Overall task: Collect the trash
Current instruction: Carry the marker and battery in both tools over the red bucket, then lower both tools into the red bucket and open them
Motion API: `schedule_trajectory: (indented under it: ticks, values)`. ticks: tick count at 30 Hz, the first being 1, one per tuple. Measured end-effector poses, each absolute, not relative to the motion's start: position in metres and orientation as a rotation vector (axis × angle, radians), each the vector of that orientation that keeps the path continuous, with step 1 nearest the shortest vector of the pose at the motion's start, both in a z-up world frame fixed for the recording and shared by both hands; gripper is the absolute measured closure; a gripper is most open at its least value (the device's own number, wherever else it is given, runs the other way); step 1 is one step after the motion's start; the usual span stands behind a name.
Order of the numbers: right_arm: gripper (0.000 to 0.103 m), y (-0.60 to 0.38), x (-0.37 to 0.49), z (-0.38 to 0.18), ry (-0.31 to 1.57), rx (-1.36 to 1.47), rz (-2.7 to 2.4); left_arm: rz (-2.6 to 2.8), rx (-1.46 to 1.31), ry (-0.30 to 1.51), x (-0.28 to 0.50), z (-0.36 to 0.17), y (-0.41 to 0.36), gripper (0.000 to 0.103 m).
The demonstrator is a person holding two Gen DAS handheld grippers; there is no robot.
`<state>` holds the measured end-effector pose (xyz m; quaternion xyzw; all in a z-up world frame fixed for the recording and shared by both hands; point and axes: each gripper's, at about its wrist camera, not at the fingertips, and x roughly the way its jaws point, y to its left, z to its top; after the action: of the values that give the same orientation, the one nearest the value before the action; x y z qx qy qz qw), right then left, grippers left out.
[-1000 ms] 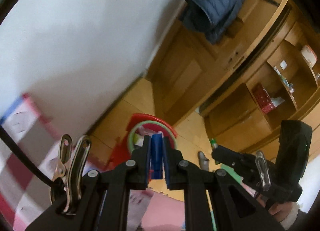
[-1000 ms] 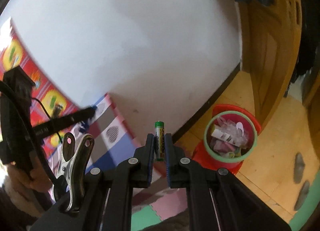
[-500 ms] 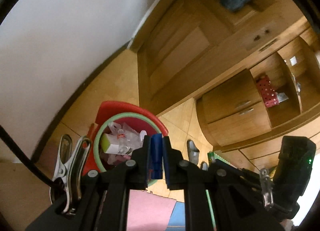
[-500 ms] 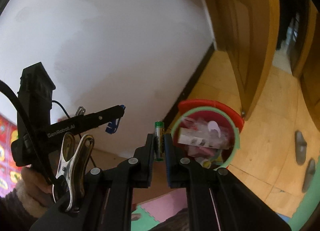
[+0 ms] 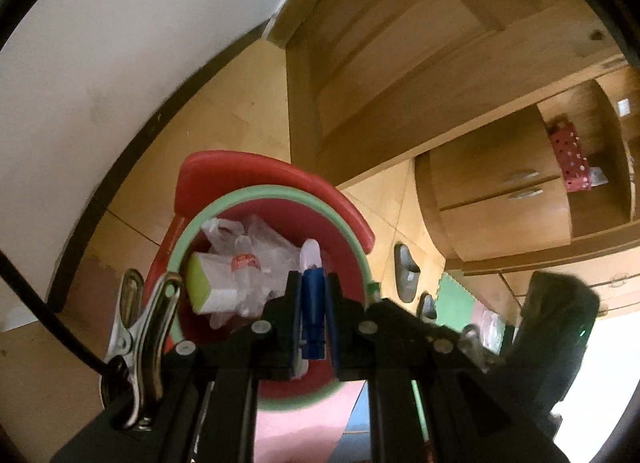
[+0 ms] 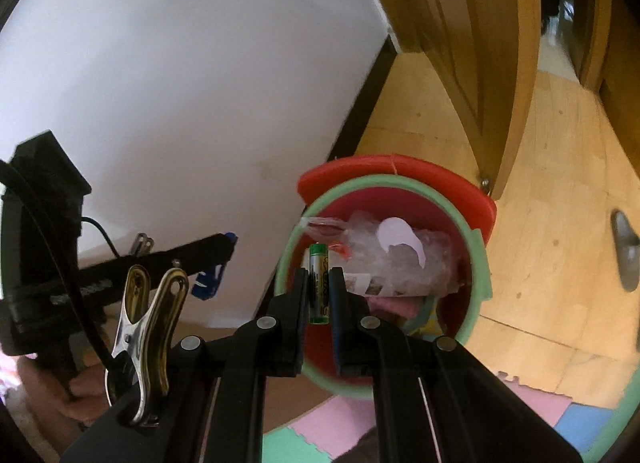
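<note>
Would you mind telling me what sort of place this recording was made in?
Most likely a room in a home: built-in wooden cabinets with drawers, slippers on the wood floor, foam play mats, and a red bin full of household rubbish.

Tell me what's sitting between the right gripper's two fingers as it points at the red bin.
A green-capped battery, clamped upright between the right gripper fingers, in the right wrist view.

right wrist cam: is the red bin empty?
No. The red bin already holds clear plastic wrap and other scraps below the battery gripped in the right claw.
</note>
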<state>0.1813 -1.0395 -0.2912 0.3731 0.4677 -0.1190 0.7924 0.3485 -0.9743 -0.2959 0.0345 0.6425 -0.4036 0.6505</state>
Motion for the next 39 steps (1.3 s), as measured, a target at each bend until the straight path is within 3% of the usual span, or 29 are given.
schedule_trajectory:
  ticks: [7,14,17,22,24,39]
  values:
    - [0.092,-1.05,0.202,-0.359,1.007,0.857,-0.219,-0.882,0.157,1.544,0.366,-0.352,-1.007,0.092]
    - [0.092,-1.051,0.216,-0.404,1.066,0.882,-0.223,-0.893,0.198,1.571,0.364,-0.372,-1.008,0.092]
    - [0.092,-1.053,0.214,-0.41,1.069,0.901,-0.219,-0.885,0.206,1.601,0.365,-0.378,-1.011,0.084]
    - [0.069,-1.059,0.206,-0.414,1.06,0.942,-0.2,-0.895,0.161,1.617,0.37,-0.376,-1.012,0.059]
    - [0.051,-1.062,0.201,-0.412,1.032,0.948,-0.205,-0.896,0.14,1.617,0.374,-0.373,-1.01,0.056]
    - [0.047,-1.074,0.186,-0.388,0.992,0.948,-0.229,-0.854,0.158,1.588,0.377,-0.356,-1.003,0.05]
